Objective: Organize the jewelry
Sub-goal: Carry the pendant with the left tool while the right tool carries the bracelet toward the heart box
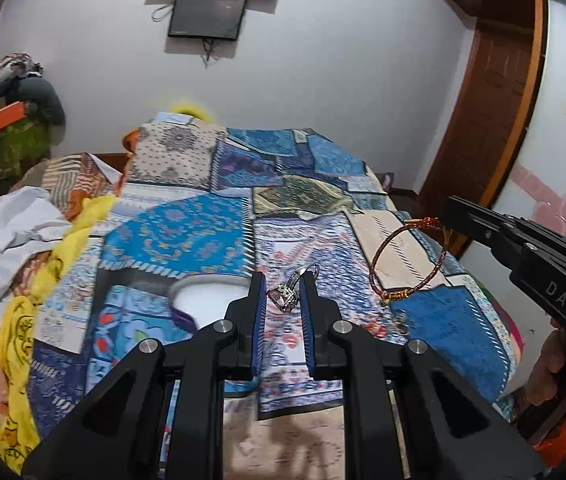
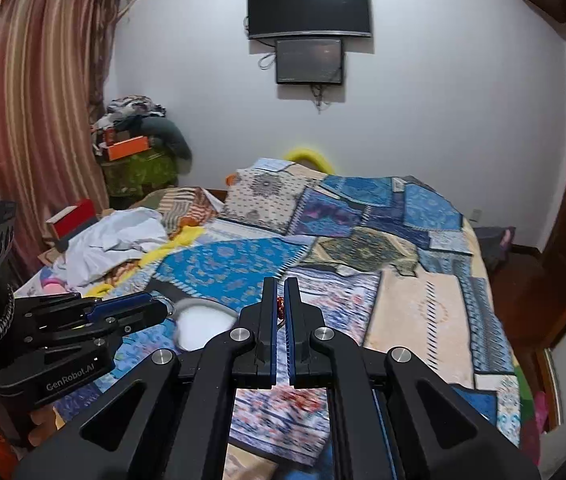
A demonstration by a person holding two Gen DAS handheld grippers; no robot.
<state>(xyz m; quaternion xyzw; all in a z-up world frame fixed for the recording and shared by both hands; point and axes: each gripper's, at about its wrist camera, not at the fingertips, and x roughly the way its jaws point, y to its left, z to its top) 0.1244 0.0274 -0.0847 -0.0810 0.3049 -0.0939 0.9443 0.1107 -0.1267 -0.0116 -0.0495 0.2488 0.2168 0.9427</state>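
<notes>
My left claw [image 1: 281, 292] points forward over the bed, level and low in the frame, clenched on a silver ring [image 1: 285, 294] with a pinkish stone. The ring sits between the blue pads [image 1: 258, 320], its band poking up past the right fingertip.

My right claw [image 2: 279, 300] is clamped on a red braided bracelet [image 1: 407, 264]. In the right wrist view only a red bit of cord shows in the narrow gap between the fingers. In the left wrist view that claw [image 1: 449, 210] enters from the right edge, angled down toward frame centre, and the bracelet hangs from its tip as an open loop, its gold knot lowest, above the bedspread. My right hand [image 1: 555, 364] wraps the handle at lower right.

In the right wrist view the left claw [image 2: 151, 306] lies at the left edge, pointing right, beside a white round dish [image 2: 199, 326] with a grey rim. The same dish [image 1: 207, 300] sits just left of my left fingertip in the left wrist view, resting on the patchwork bedspread [image 1: 187, 232].

Further out: crumpled white cloth [image 1: 7, 232] and yellow fabric [image 1: 23, 336] along the bed's left side, a clothes heap [image 2: 139, 148] in the corner, striped curtains [image 2: 31, 92] at upper left, two dark screens [image 2: 309, 28] on the wall, a wooden door frame [image 1: 487, 92] at right.
</notes>
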